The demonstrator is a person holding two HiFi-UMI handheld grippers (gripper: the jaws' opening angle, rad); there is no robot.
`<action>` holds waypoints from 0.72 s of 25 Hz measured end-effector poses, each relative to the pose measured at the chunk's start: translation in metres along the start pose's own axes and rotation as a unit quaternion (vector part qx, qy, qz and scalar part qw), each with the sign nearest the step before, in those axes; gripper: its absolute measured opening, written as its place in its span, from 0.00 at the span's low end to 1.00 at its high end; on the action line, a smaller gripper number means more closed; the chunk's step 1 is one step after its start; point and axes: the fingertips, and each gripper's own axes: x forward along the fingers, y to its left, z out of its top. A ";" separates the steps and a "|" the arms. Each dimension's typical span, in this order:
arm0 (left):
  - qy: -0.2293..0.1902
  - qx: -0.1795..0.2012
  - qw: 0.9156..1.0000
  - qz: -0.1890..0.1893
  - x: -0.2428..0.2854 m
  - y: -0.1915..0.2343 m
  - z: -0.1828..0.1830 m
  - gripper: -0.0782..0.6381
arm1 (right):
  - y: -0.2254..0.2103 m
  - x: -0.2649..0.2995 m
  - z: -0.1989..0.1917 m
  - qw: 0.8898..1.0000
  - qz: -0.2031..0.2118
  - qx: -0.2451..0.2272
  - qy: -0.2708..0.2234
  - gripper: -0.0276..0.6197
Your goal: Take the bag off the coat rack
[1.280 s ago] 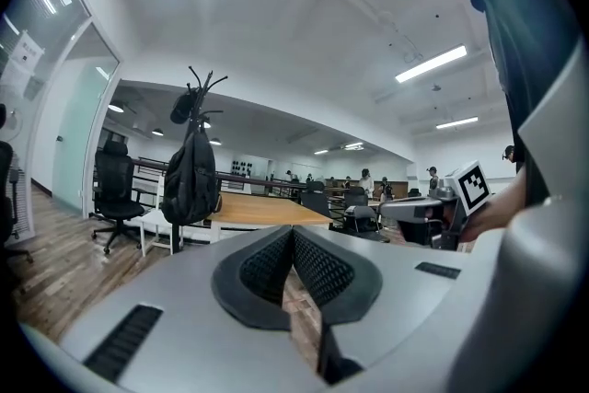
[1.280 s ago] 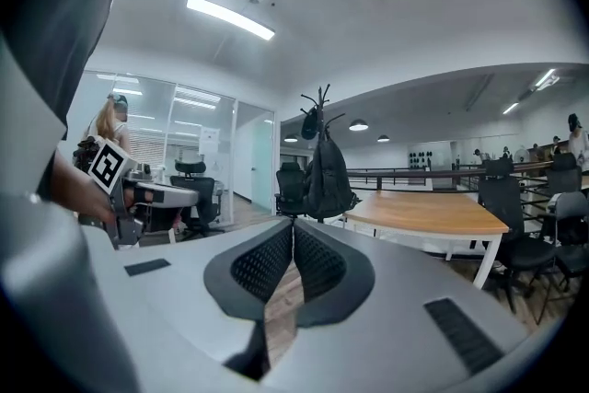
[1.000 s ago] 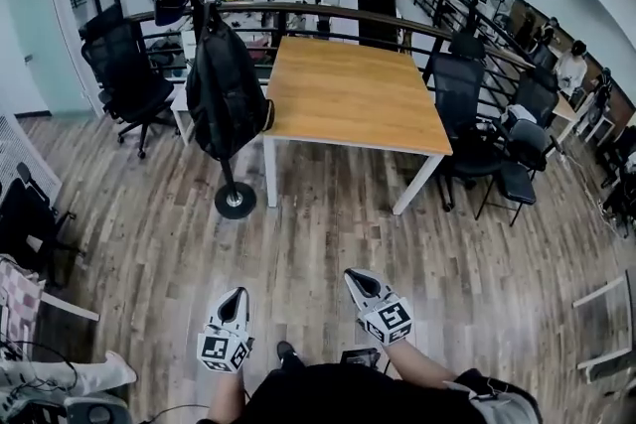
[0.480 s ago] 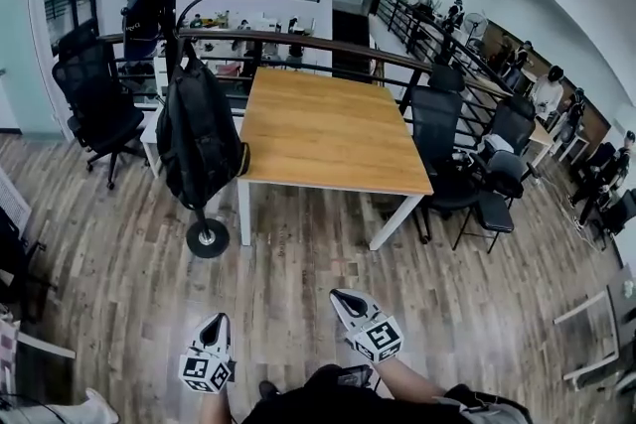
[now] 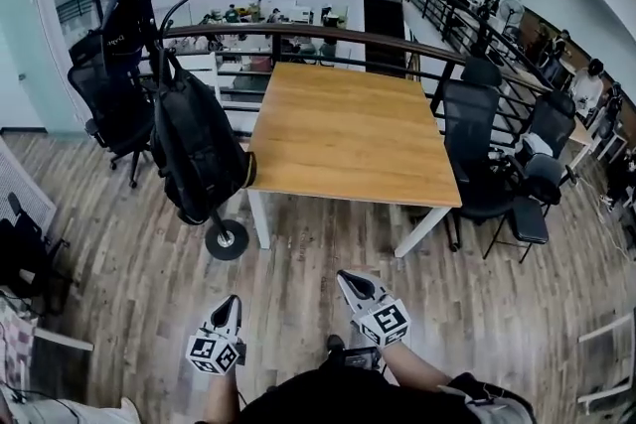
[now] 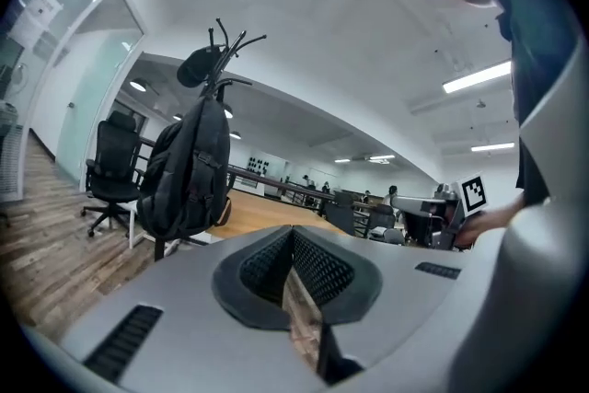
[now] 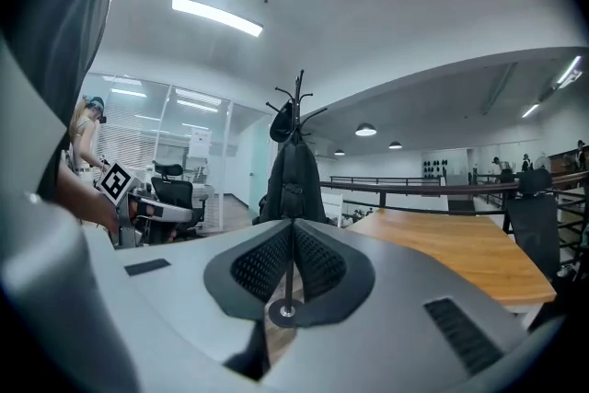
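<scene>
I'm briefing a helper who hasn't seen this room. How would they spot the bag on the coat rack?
Beside the near left corner of the wooden table stands a black coat rack. The backpack is the large black one hanging low against its pole, unlike the smaller dark item hooked higher up.

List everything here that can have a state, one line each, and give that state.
Black backpack: hanging on the coat rack, not yet taken off.
Coat rack: upright on its round base.
Left gripper: shut, empty, well short of the backpack.
Right gripper: shut, empty, well short of the backpack.
Black office chair: unoccupied.
</scene>
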 end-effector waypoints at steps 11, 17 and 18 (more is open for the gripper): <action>-0.031 0.017 0.998 0.056 0.110 -0.043 0.036 0.13 | -0.129 0.034 0.001 0.997 0.072 0.009 -0.022 0.09; -0.038 0.029 0.995 0.092 0.130 -0.047 0.041 0.13 | -0.170 0.045 -0.017 0.996 0.084 0.026 -0.018 0.09; -0.036 0.031 0.994 0.096 0.131 -0.047 0.041 0.13 | -0.174 0.048 -0.019 0.996 0.084 0.029 -0.016 0.09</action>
